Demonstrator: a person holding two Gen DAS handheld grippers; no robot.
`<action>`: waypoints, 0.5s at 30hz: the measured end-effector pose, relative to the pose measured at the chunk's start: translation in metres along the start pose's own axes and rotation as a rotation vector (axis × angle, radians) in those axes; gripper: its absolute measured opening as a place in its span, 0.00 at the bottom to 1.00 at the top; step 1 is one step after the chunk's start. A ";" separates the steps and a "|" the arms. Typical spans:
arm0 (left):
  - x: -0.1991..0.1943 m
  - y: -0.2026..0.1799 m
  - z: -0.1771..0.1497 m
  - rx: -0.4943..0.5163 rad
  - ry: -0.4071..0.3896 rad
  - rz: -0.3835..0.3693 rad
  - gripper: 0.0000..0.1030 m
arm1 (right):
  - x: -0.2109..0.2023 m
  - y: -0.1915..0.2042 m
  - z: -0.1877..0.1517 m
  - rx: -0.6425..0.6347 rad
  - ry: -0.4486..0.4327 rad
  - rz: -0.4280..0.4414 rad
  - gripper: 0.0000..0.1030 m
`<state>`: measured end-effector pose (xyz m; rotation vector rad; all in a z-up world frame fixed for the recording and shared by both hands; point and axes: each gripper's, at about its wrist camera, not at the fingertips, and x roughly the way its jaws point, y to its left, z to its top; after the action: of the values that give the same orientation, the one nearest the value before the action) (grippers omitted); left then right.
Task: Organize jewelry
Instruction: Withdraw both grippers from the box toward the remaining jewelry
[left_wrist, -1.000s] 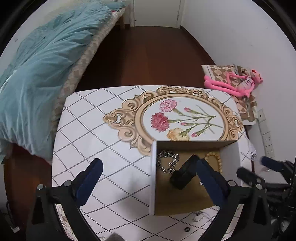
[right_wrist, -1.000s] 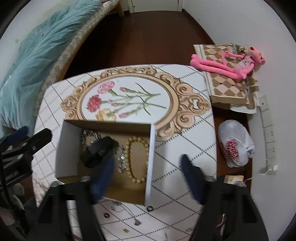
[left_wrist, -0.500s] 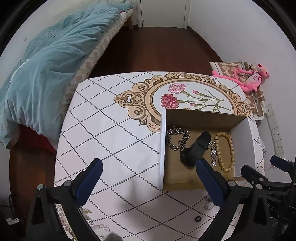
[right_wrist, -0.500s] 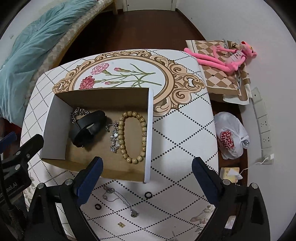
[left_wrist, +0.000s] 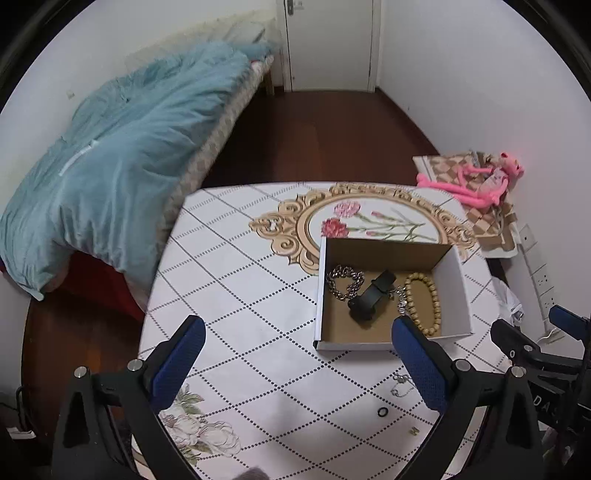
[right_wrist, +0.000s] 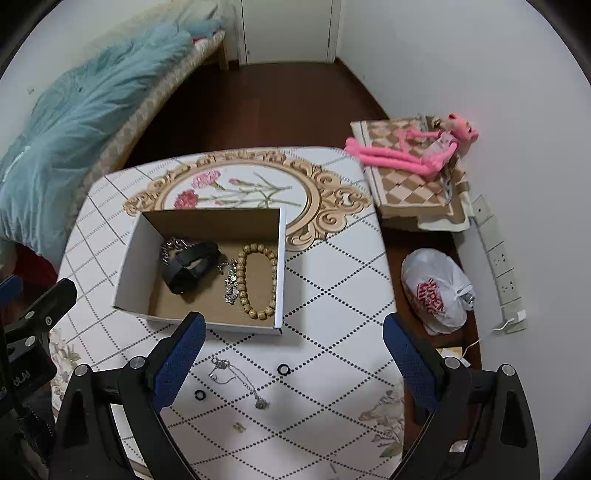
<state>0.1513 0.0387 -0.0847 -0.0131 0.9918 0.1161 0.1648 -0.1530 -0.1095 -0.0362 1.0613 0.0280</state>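
An open cardboard box (right_wrist: 282, 266) (left_wrist: 460, 291) stands on the patterned table. In it lie a wooden bead bracelet (right_wrist: 257, 280) (left_wrist: 424, 302), a black band (right_wrist: 190, 266) (left_wrist: 371, 299), a silver chain bracelet (left_wrist: 341, 282) and a sparkly piece (right_wrist: 231, 282). In front of the box on the table lie a thin silver necklace (right_wrist: 240, 380), two black rings (right_wrist: 283, 369) (right_wrist: 199, 395) and a small gold piece (right_wrist: 239, 426). My left gripper (left_wrist: 297, 356) and right gripper (right_wrist: 293, 352) are both open, empty and held above the table's near side.
A bed with a teal duvet (left_wrist: 110, 166) is left of the table. A pink plush toy (right_wrist: 410, 151) lies on a checkered box at right, with a white plastic bag (right_wrist: 436, 291) and a power strip (right_wrist: 498, 258) on the floor beside the wall.
Both grippers have pulled back and risen away from the box, so the view is wider. The jewelry in the box has stayed put.
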 end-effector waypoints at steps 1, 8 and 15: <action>-0.005 0.000 -0.001 -0.002 -0.009 0.000 1.00 | -0.009 -0.001 -0.002 0.002 -0.017 -0.002 0.95; -0.055 0.002 -0.009 -0.012 -0.083 -0.014 1.00 | -0.064 -0.004 -0.014 0.014 -0.125 -0.012 0.95; -0.094 0.000 -0.016 -0.011 -0.138 -0.036 1.00 | -0.112 -0.010 -0.027 0.032 -0.206 -0.010 0.95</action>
<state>0.0874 0.0291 -0.0148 -0.0323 0.8530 0.0885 0.0872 -0.1644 -0.0250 -0.0091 0.8552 0.0054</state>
